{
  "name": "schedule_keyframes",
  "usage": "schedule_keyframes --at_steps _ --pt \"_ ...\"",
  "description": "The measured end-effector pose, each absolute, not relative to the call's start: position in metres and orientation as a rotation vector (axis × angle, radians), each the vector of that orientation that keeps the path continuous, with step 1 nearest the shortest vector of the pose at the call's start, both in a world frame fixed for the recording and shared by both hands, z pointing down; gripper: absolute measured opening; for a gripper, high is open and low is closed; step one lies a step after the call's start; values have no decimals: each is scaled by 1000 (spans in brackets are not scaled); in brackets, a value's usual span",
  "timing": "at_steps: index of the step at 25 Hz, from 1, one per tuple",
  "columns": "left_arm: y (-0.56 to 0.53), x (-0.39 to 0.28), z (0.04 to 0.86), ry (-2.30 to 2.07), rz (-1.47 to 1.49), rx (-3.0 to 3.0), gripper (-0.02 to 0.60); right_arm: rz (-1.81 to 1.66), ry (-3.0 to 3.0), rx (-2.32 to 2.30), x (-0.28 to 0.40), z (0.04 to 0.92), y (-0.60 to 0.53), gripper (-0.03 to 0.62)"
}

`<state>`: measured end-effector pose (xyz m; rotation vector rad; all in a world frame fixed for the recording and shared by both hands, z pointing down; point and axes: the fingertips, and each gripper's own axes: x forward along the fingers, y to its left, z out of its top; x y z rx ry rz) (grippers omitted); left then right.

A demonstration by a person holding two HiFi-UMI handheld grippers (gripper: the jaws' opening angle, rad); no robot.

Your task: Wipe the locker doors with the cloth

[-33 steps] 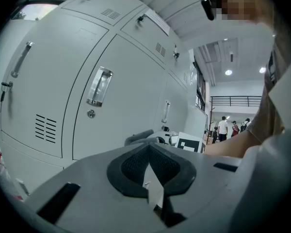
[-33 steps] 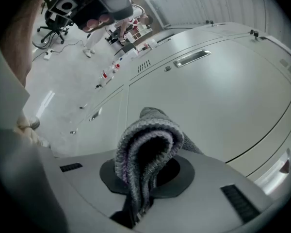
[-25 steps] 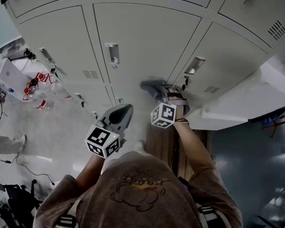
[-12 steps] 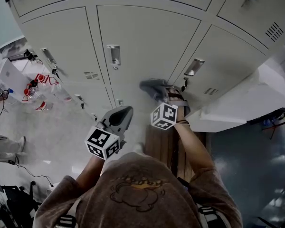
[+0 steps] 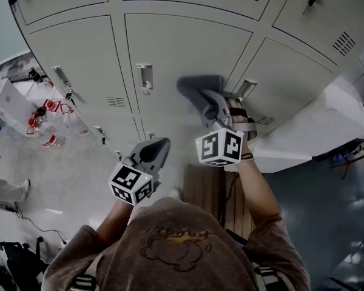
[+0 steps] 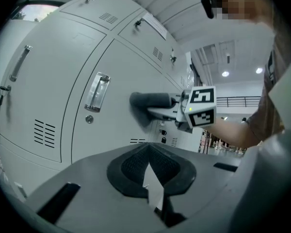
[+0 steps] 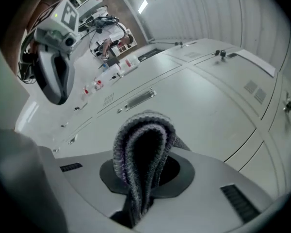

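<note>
My right gripper clamps the folded cloth against the middle locker door, right of its handle. My left gripper sits nearer me, fingers together and empty. Risk: sweeping left, the cloth could snag the handle and pull free.

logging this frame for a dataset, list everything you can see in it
locker doors: several, light grey, filling the wall ahead
door handles: several, metal, on the doors
cloth: one, grey, folded, at the middle door
bottles: a few, clear with red tops, on the floor at left
wood panel: one, brown, low in the head view, under the right arm
left hand-held gripper: one, grey, shut, empty, off the doors
right hand-held gripper: one, grey, shut on the cloth
</note>
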<state>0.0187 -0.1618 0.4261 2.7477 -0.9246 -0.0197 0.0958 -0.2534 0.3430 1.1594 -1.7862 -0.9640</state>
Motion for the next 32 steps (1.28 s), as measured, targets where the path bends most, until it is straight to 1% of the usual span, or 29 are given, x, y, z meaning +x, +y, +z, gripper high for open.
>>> schedule_keyframes --at_steps 9,15,22,32 --pt "-163 20 424 -912 -48 2746 3 -1209 -1725 1276 82 213 -248 37" --pt "-163 18 425 -912 -53 2741 3 -1309 -1688 1314 70 160 -252 37" --pt "-165 12 428 -924 -58 2725 3 -1384 -1642 1333 53 127 -255 37" --pt "-171 1 433 -959 -58 2705 3 -1349 -1623 1311 48 141 -280 37"
